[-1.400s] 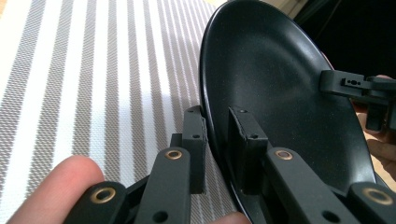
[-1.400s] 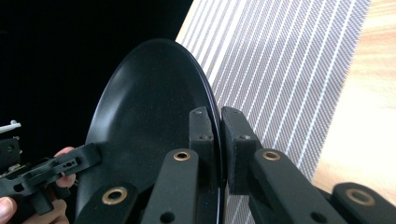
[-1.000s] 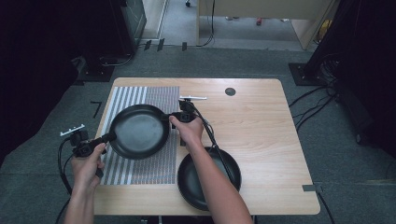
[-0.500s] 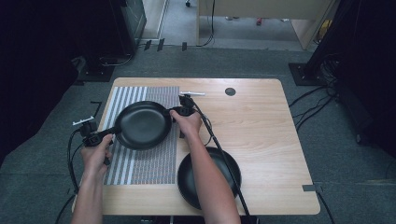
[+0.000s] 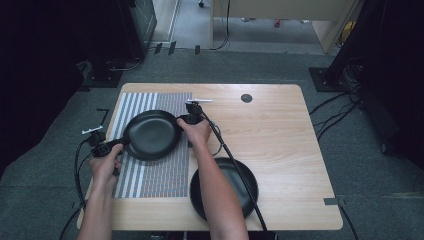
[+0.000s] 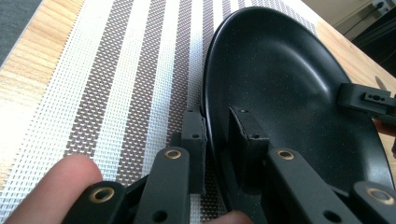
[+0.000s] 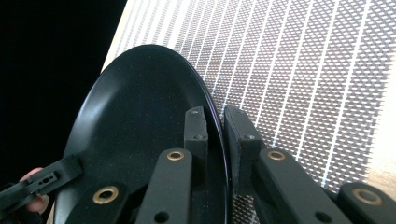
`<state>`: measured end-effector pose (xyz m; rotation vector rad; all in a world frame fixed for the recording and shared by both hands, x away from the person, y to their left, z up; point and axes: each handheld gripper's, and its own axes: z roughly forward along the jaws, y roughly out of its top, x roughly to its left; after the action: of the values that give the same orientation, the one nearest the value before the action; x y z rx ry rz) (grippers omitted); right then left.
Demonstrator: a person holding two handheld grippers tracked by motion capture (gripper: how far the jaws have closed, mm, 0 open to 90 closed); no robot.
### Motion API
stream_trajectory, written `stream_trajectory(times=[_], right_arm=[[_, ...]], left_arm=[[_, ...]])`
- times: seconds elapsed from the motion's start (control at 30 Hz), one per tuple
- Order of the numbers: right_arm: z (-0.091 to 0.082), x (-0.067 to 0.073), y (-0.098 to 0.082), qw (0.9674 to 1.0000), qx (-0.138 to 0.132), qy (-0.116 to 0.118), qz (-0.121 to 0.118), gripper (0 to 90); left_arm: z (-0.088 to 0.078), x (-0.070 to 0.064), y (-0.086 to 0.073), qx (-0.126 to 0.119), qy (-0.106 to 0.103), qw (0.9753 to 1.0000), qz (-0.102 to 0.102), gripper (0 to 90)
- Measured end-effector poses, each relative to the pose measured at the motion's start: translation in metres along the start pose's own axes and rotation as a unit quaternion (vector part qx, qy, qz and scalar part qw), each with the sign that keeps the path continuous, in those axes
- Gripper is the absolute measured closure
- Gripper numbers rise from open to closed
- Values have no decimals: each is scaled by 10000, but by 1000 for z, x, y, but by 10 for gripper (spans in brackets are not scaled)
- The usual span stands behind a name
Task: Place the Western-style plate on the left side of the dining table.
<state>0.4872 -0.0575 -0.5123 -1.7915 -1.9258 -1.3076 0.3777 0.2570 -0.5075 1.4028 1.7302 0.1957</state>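
Black plate (image 5: 151, 134) sits over striped woven placemat (image 5: 150, 172) at left of wooden table (image 5: 280, 130), gripped at opposite rims. Left gripper (image 5: 111, 146) clamped on near-left rim; in left gripper view one jaw inside dish, one outside. Right gripper (image 5: 186, 120) straddles far-right rim, jaws just easing apart, pads still against rim. Second black plate (image 5: 235, 182) lies near table's front edge, partly under right forearm, well apart from grippers.

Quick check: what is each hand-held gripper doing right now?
Left hand-held gripper: closed on the near rim of the black plate.
Right hand-held gripper: jaws just easing open, still astride the same plate's opposite rim.
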Motion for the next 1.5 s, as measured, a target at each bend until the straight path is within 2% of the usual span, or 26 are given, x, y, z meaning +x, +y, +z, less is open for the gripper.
stream_trajectory(times=[0.03, 0.07, 0.17, 0.2, 0.27, 0.3, 0.33, 0.37, 0.4, 0.43, 0.47, 0.5, 0.57, 0.6, 0.67, 0.73, 0.83, 0.87, 0.9, 1.1, 1.2, 1.23, 1.3, 1.43, 1.5], right_arm=[[1, 0, -1, 10000, -9, -14, 9, 807], [2, 0, -1, 9999, -41, -65, -80, 800], [4, 5, -5, 9988, -130, -268, -384, 753], [4, 6, -5, 9987, -172, -275, -400, 713], [1, 9, -4, 9985, -428, -223, -255, 625], [1, 9, -4, 9985, -428, -223, -255, 625], [-7, 10, 0, 9970, -643, -326, -292, 570], [-10, 10, 1, 9960, -679, -418, -403, 558], [-10, 10, 1, 9960, -679, -418, -403, 558], [-17, 8, 1, 9940, -721, -557, -598, 533], [-17, 8, 1, 9940, -721, -557, -598, 533], [-25, 6, 1, 9924, -795, -577, -740, 476], [-35, 5, 0, 9908, -885, -507, -889, 469], [-40, 5, 0, 9899, -974, -513, -889, 448], [-51, 5, -1, 9899, -881, -539, -975, 359], [-62, 5, -3, 9881, -730, -575, -1223, 314], [-78, 5, -9, 9852, -779, -653, -1383, 301], [-78, 5, -9, 9852, -779, -653, -1383, 301], [-88, 5, -12, 9852, -802, -598, -1389, 289], [-116, 7, -24, 9841, -802, -571, -1479, 257], [-125, 7, -28, 9826, -807, -628, -1550, 255], [-133, 5, -32, 9808, -819, -708, -1623, 246], [-141, 2, -36, 9795, -862, -765, -1653, 242], [-153, -3, -42, 9788, -904, -790, -1657, 237], [-163, -7, -49, 9781, -924, -799, -1687, 235]], left_arm=[[0, 0, 0, 6, 6, 10000, 30, 769], [1, -1, -1, 15, 9, 10000, 94, 752], [2, -4, -3, 6, -31, 9996, 281, 634], [1, -6, -3, -13, -43, 9995, 323, 591], [-2, -9, -3, -100, -6, 9992, 390, 485], [-2, -9, -3, -100, -6, 9992, 390, 455], [-7, -13, -2, -217, 84, 9986, 465, 419], [-10, -13, -2, -227, 105, 9986, 468, 383], [-10, -13, -2, -227, 105, 9986, 468, 347], [-13, -15, -1, -188, 172, 9987, 446, 298], [-13, -15, -1, -188, 172, 9987, 446, 264], [-17, -16, 0, -158, 202, 9988, 418, 241], [-21, -18, 0, -172, 170, 9989, 412, 192], [-24, -19, 0, -186, 194, 9987, 432, 173], [-26, -21, 0, -206, 188, 9985, 473, 139], [-34, -25, -2, -255, 96, 9980, 574, 129], [-40, -31, -6, -306, 32, 9970, 712, 107], [-40, -31, -6, -306, 32, 9970, 712, 104], [-44, -35, -8, -313, 33, 9965, 775, 103], [-54, -49, -18, -309, 24, 9945, 998, 103], [-58, -53, -22, -294, 18, 9940, 1055, 103], [-61, -56, -27, -280, 46, 9935, 1103, 103], [-65, -59, -32, -276, 132, 9924, 1196, 103], [-69, -61, -40, -236, 193, 9909, 1309, 103], [-72, -62, -49, -179, 238, 9898, 1390, 104]])
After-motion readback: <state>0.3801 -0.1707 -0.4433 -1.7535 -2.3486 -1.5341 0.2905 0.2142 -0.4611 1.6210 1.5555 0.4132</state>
